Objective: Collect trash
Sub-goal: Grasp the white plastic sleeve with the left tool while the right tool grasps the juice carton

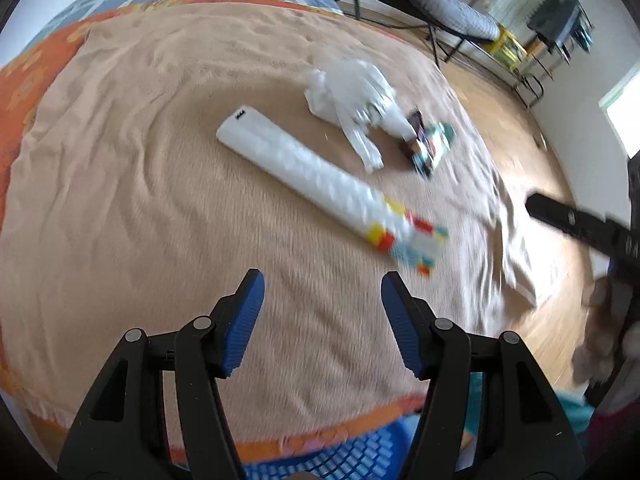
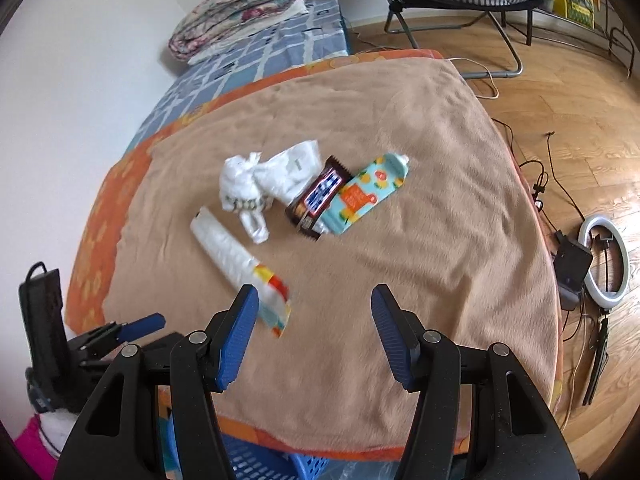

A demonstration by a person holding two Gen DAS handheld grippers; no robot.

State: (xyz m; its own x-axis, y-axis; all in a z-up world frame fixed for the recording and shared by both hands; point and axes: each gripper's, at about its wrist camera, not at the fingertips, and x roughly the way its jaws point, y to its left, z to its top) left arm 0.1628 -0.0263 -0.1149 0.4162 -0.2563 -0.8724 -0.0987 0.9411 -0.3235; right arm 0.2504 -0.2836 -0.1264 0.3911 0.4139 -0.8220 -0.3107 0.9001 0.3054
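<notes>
Tan fleece blanket carries the trash in one loose cluster, long white wrapper nearest, so both the left gripper and right gripper hang above it, jaws apart and empty, blue basket below the near edge.

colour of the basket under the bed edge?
Blue basket, with a lattice wall; clearest in the right wrist view.
</notes>
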